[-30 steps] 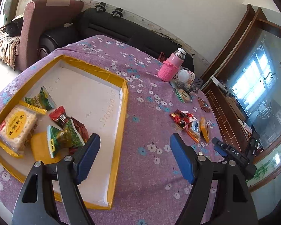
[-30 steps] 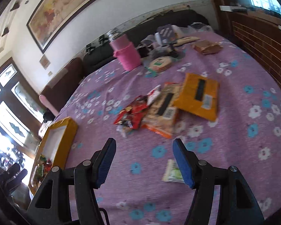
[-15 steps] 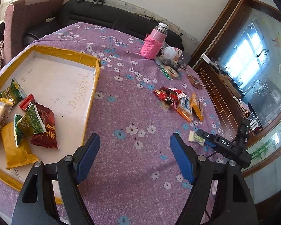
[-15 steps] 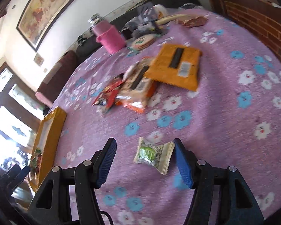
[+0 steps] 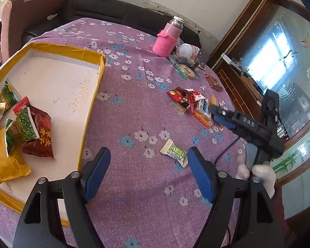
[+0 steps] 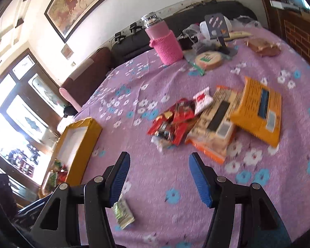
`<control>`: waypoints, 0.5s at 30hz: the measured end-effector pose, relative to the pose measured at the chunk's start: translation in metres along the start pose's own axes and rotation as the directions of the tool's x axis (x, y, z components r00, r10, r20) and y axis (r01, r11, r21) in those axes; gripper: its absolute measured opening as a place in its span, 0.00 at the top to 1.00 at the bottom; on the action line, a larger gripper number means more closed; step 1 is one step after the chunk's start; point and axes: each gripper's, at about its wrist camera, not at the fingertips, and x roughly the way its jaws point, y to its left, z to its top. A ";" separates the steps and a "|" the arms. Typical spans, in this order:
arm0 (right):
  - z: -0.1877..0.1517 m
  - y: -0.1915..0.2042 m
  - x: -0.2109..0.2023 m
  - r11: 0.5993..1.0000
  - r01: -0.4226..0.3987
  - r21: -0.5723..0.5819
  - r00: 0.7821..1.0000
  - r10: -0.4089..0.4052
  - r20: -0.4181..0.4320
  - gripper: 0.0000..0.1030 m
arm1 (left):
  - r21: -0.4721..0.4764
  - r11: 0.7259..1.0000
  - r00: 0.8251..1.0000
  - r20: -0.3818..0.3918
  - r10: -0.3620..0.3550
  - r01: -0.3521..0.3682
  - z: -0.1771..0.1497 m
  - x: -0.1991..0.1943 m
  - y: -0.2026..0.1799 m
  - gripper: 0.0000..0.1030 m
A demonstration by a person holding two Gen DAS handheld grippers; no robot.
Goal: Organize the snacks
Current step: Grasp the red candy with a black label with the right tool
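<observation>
Both tools were seen with jaws spread and nothing between them: the left tool (image 5: 147, 173) was held low over the counter (image 5: 134, 86), and the right tool (image 6: 159, 177) was held above the loose snacks. A small green-and-white candy packet (image 5: 173, 152) was found lying alone on the purple flowered cloth, just beside the left tool's right finger; in the right wrist view the same packet (image 6: 123, 211) was seen below that tool's left finger, outside the jaws. It was judged to be very light, soft and crinkly, with a slippery film wrapper; a hold across the padded middle was thought safer than one on the thin crimped ends, and a gentle squeeze was advised so the contents would not be crushed. Further off, a pile (image 6: 215, 119) was counted as about four packets: a red one (image 6: 171, 122), a small red-and-white one, an orange-edged cracker pack (image 6: 215, 130) and a flat yellow pack (image 6: 258, 109); these overlapped, so the count was not certain. In the yellow-rimmed tray (image 5: 97, 82), at the left of the counter, five or six snacks were made out, some cut off by the frame edge. One pink bottle (image 5: 168, 39) was seen standing upright at the far side, with some clutter just beside it.
</observation>
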 end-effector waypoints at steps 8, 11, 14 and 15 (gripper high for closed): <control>0.035 0.028 0.088 0.961 0.115 -0.250 0.984 -0.144 -0.103 0.40 | 0.080 0.997 0.999 -0.037 0.012 -0.009 -0.010 0.003 -0.016 0.25; 0.022 0.032 0.100 0.933 0.161 -0.323 0.975 -0.201 -0.095 0.42 | 0.107 0.994 0.999 -0.041 0.020 -0.016 -0.012 0.004 -0.017 0.25; 0.019 0.030 0.092 0.941 0.179 -0.288 0.972 -0.214 -0.096 0.75 | 0.115 0.993 0.998 -0.057 0.020 -0.014 -0.012 0.013 -0.017 0.25; 0.018 0.028 0.085 0.954 0.157 -0.257 0.978 -0.186 -0.093 0.75 | 0.115 0.993 0.998 -0.064 0.015 -0.007 -0.013 0.017 -0.018 0.25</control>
